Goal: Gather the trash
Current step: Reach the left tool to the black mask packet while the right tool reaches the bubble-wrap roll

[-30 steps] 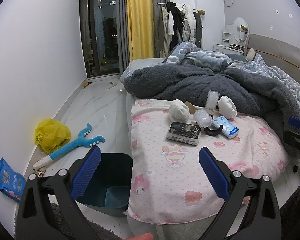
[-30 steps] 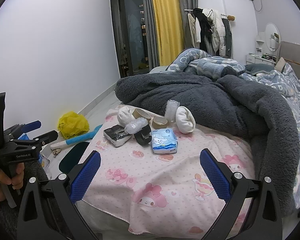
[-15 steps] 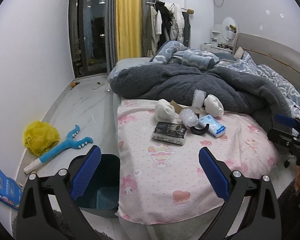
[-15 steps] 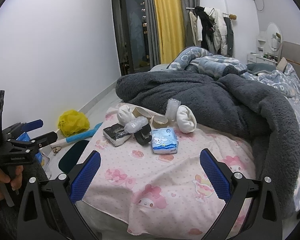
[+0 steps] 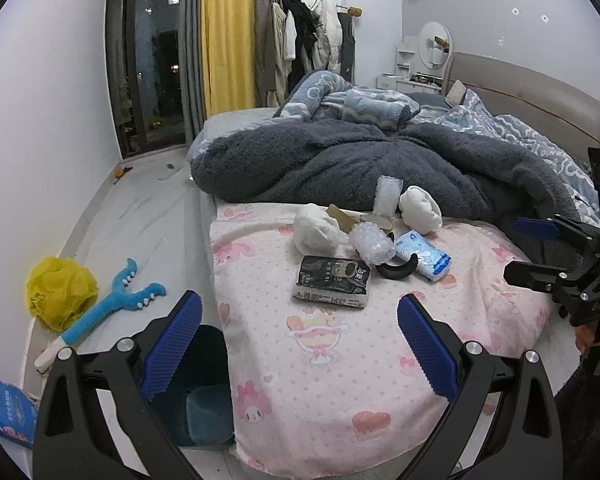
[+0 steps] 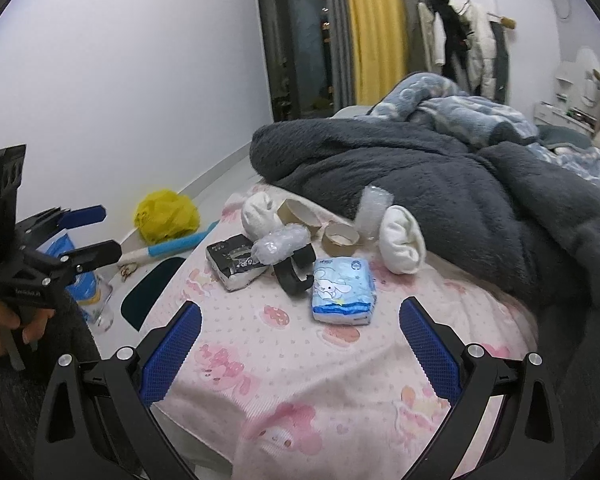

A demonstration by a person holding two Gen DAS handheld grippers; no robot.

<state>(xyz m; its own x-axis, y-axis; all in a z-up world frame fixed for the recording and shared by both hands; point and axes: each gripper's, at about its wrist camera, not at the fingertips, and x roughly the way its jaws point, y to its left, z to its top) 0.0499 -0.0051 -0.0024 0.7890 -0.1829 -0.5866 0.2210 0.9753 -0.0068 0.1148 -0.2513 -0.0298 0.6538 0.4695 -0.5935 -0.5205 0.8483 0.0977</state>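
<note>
Both claws closer to trash pile (image 5: pixel 356 240), still open.

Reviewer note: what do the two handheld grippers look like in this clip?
Both the left gripper and right gripper share one design: black angular frames with silver screws and ribbed blue finger pads. Small white lettering marks each body; unreadable. No cables or sleeves are clearly visible.

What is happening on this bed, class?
A person holds a claw in each hand over a pink bedsheet. The left claw and the right claw are both open and hold nothing. Ahead lies a pile of litter: a black packet, bubble wrap, a blue tissue pack and cardboard tape rings. A dark bin stands on the floor by the bed. Nothing is picked up yet.
</note>
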